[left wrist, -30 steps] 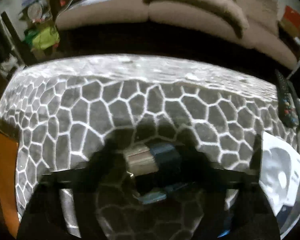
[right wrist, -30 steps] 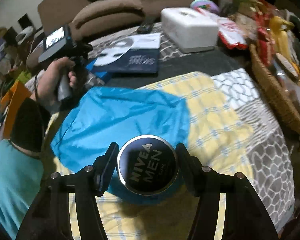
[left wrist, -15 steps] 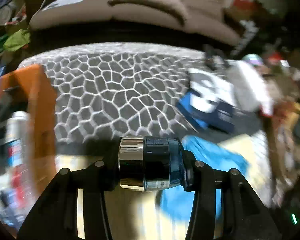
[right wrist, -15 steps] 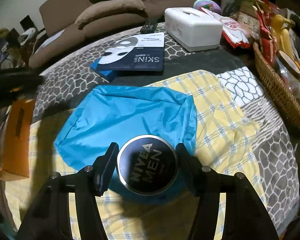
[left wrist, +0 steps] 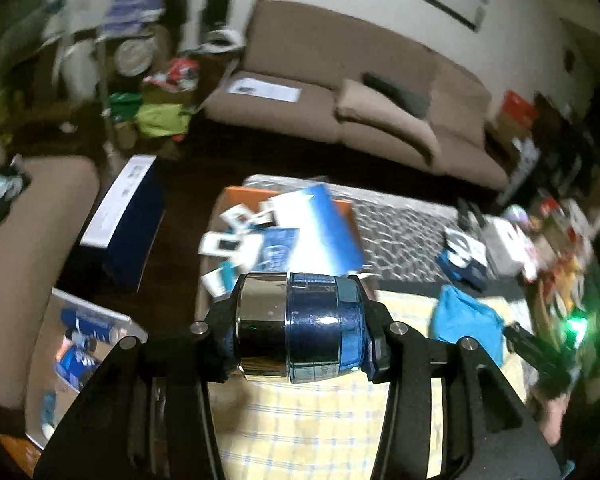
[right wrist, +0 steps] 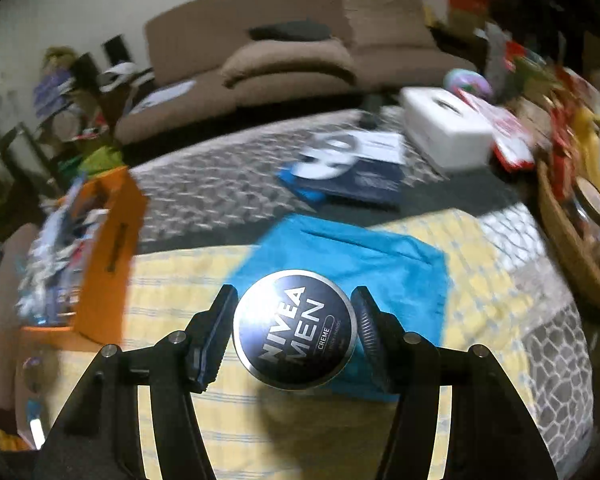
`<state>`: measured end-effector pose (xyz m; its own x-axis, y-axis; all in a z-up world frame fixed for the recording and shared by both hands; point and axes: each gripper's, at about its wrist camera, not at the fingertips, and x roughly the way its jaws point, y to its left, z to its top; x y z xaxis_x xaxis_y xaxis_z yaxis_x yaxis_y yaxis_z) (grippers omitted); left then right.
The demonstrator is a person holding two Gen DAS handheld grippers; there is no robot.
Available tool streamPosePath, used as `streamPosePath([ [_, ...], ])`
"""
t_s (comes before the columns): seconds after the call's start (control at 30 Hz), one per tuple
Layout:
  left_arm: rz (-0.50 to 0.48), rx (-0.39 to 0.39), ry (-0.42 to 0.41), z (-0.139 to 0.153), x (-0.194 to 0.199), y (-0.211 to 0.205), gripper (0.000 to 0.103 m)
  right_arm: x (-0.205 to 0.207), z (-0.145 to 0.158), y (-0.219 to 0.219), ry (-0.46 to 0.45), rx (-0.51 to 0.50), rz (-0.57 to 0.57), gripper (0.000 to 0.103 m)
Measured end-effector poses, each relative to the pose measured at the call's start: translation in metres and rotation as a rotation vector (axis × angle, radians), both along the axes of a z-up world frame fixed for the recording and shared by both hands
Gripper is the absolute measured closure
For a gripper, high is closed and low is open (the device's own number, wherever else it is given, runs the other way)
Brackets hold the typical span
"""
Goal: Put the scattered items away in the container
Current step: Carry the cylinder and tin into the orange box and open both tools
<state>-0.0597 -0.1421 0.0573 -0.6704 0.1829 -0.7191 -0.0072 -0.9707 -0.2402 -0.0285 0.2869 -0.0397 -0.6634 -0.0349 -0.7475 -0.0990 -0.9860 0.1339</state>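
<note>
My left gripper (left wrist: 298,326) is shut on a dark blue bottle with a chrome cap (left wrist: 300,326), held sideways in the air above the yellow checked cloth (left wrist: 308,432). My right gripper (right wrist: 294,330) is shut on a round dark NIVEA MEN creme tin (right wrist: 295,330), lifted above the blue pouch (right wrist: 356,256). The orange box (right wrist: 116,220), filled with several white and blue packets, stands at the table's left edge; it also shows in the left wrist view (left wrist: 260,196), beyond the bottle.
A dark face-mask packet (right wrist: 356,168) and a white tissue box (right wrist: 444,132) lie at the back of the patterned table. A wicker basket (right wrist: 568,232) of snacks stands at the right. A brown sofa (left wrist: 360,120) is behind. A silver tray (left wrist: 72,348) with blue items sits low left.
My left gripper has lifted the bottle and swung left, so the orange box has come into its view. My right gripper has raised the tin and turned left toward the box.
</note>
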Motion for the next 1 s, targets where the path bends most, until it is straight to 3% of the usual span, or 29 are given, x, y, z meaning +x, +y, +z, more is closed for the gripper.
streamPosePath([
  [0.03, 0.016, 0.012, -0.009, -0.009, -0.004, -0.008, 0.060, -0.002, 0.002, -0.010, -0.001, 0.004, 0.022, 0.043],
  [0.17, 0.091, -0.098, -0.077, -0.054, -0.027, -0.021, 0.060, -0.019, 0.009, -0.050, -0.023, -0.047, 0.100, 0.043],
  [0.23, 0.102, -0.027, -0.095, -0.060, -0.032, -0.038, 0.060, -0.028, 0.020, -0.069, -0.008, -0.085, 0.133, 0.043],
  [0.3, 0.116, 0.091, -0.091, -0.060, -0.039, -0.062, 0.060, -0.034, 0.030, -0.085, 0.014, -0.137, 0.164, 0.043],
  [0.47, 0.138, 0.202, -0.090, -0.064, -0.047, -0.097, 0.060, -0.054, 0.047, -0.146, 0.026, -0.216, 0.312, 0.043],
  [0.57, 0.076, 0.277, -0.141, -0.080, -0.053, -0.094, 0.060, -0.066, 0.030, -0.184, -0.007, -0.186, 0.383, 0.043],
  [0.8, -0.019, 0.285, -0.241, -0.101, -0.067, -0.047, 0.060, -0.094, -0.031, -0.223, -0.061, -0.232, 0.394, 0.043],
  [1.0, -0.058, 0.261, -0.271, -0.106, -0.072, -0.021, 0.060, -0.097, -0.048, -0.239, -0.052, -0.208, 0.416, 0.042],
])
